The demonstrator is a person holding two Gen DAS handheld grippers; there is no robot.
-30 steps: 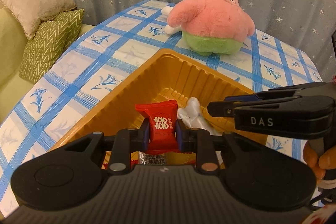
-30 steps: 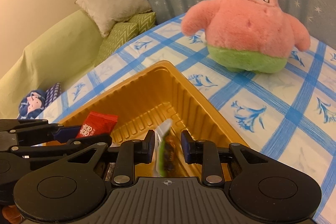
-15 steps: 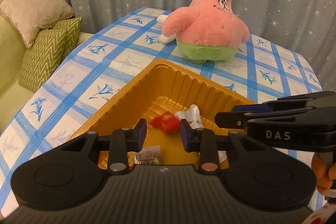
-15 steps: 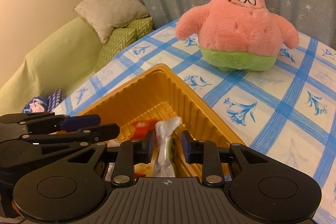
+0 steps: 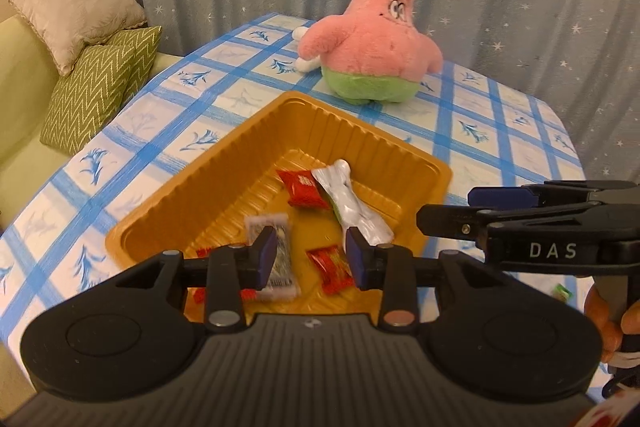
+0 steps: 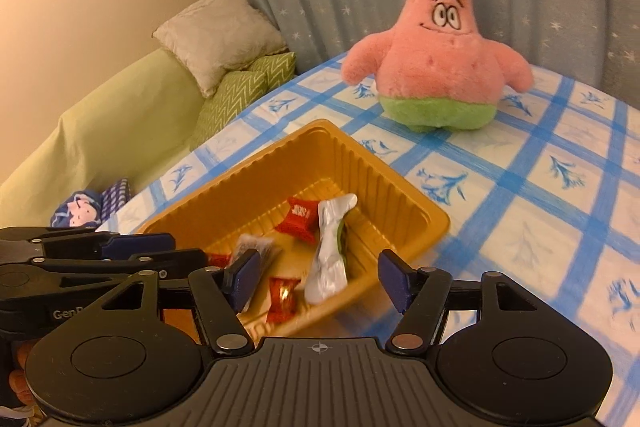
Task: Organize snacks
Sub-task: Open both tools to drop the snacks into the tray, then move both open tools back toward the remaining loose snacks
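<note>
left gripper (image 5: 310,253) empty, jaws apart | right gripper (image 6: 320,277) spread wide | snacks (image 5: 346,205) below in gold tray (image 5: 192,195)

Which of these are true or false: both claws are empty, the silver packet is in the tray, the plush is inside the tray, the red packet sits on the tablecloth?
1. Both the left claw and the right claw are open and empty. True.
2. The silver packet lies in the gold tray. True.
3. The pink plush is inside the tray. False: it stands on the tablecloth beyond the tray.
4. The red packet sits on the tablecloth. False: it lies in the tray, beside the silver packet.
</note>
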